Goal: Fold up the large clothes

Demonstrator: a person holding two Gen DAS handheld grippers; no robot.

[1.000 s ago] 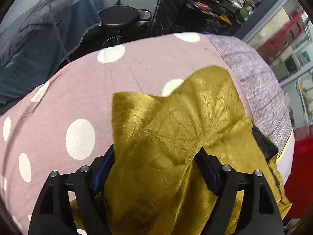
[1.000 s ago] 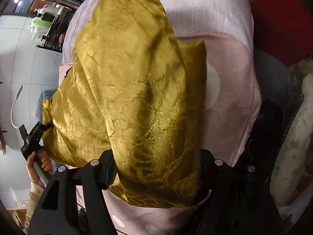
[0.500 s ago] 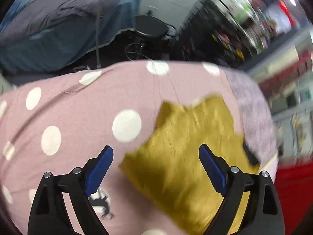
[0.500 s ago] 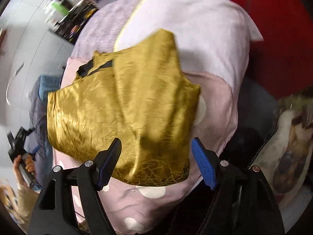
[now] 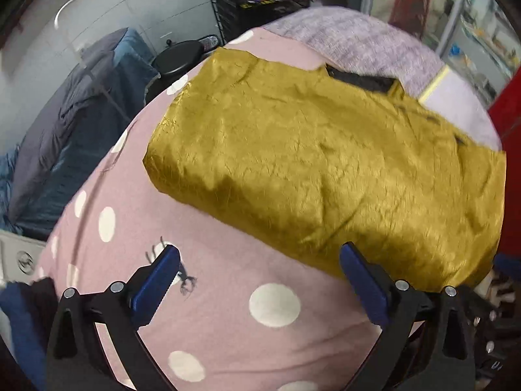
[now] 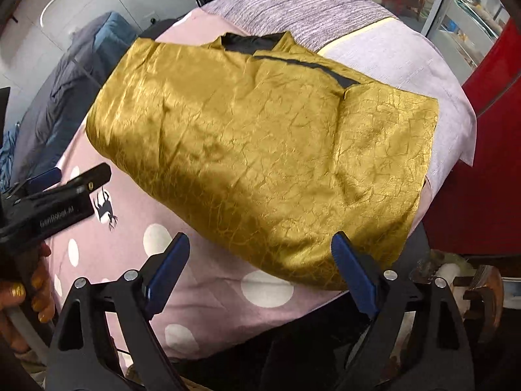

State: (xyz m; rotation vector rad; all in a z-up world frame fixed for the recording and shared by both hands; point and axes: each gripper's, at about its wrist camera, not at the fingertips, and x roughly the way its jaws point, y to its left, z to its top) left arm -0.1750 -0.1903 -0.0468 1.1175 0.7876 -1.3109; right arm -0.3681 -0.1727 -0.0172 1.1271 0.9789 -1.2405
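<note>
left wrist view looks down past the left gripper (image 5: 259, 275), whose two blue-padded jaws are spreading apart with nothing between them but bare cloth; one gold garment (image 5: 325, 169), shiny and crinkled, lies folded into a thick bundle on the pink polka-dot sheet (image 5: 228, 299), just ahead of the gripper and shifted toward its right-hand jaw, whose tip sits at the bundle's near edge without pressing on it; a black lining (image 5: 361, 81) shows at the far end of the bundle; a grey-lilac cloth (image 5: 364, 42) covers the far part of the surface; right wrist view shows the right gripper (image 6: 259, 255), jaws likewise widening and gripping nothing, with the same gold garment (image 6: 260, 150) lying just beyond its tips, the near edge of the bundle reaching down between the two pads but clear of both; the left gripper (image 6: 58, 195) appears at the left edge of that view, held by a person's hand (image 6: 29, 290), beside the bundle and apart from it; count: one garment, two grippers, each with two pads, one hand in view; a small dark deer print (image 6: 105, 210) marks the sheet near the left gripper.
</note>
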